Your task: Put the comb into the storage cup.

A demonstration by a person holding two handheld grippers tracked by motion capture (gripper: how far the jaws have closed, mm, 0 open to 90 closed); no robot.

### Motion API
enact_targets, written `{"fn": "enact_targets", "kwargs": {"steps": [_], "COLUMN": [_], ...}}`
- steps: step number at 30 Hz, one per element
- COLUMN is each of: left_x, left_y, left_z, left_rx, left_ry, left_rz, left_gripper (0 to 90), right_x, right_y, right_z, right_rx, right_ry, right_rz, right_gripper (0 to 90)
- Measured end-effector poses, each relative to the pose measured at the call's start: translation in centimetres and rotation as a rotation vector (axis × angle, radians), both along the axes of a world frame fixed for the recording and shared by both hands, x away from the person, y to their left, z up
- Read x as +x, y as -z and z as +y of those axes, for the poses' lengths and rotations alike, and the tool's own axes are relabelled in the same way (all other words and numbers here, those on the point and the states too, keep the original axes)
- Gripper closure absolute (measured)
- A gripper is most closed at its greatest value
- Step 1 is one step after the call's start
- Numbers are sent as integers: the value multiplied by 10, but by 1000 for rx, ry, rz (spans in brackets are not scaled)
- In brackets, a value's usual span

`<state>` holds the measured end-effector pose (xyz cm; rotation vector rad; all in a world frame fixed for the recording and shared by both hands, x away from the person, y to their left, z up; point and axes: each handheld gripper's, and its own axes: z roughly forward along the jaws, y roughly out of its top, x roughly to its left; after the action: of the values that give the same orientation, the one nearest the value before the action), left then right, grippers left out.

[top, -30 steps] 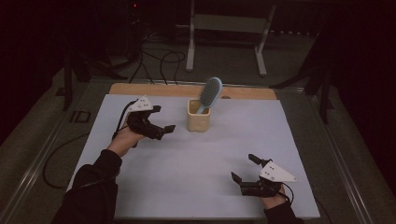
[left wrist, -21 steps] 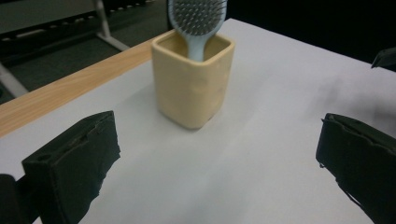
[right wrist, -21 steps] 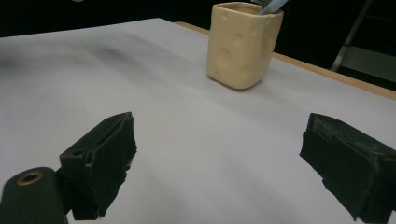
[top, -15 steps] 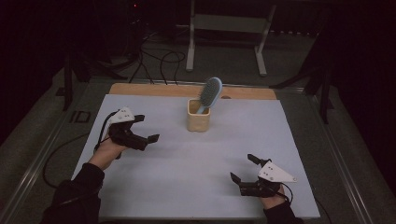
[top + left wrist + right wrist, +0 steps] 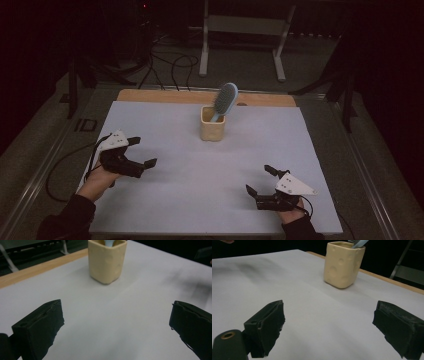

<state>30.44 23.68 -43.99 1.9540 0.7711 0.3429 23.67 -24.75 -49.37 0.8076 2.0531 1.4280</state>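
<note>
Since a second ago your left gripper (image 5: 138, 152) has drawn back from beside the cream square ceramic cup (image 5: 212, 123) toward the near left of the white table sheet (image 5: 300, 150), while your right gripper (image 5: 260, 181) has stayed at the near right; both have their jaws spread wide and hold nothing. That cup stands upright toward the far middle of the sheet, well apart from and ahead of both pairs of jaws, with the pale blue plastic hairbrush (image 5: 224, 100) leaning in it, bristle head up. Judging by looks, the brush is light and stiff, so you'd best pinch it just below the head, and the cup may tip if you drag sideways.
</note>
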Motion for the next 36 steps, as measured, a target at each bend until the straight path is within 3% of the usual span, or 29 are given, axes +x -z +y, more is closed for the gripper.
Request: {"fn": "enact_targets", "kwargs": {"steps": [19, 25, 36], "left_x": [-46, -62, -84], "left_y": [25, 39, 58], "left_z": [27, 35, 37], "left_rx": [-2, -5, 1], "left_ry": [-50, -78, -101], "left_rz": [28, 42, 41], "left_gripper": [0, 0, 0], "right_x": [1, 1, 1], "right_y": [0, 0, 1], "right_z": [1, 1, 2], "right_rx": [-3, -4, -6], "right_ry": [-2, -2, 0], "right_rz": [1, 0, 6], "right_gripper": [96, 96, 96]}}
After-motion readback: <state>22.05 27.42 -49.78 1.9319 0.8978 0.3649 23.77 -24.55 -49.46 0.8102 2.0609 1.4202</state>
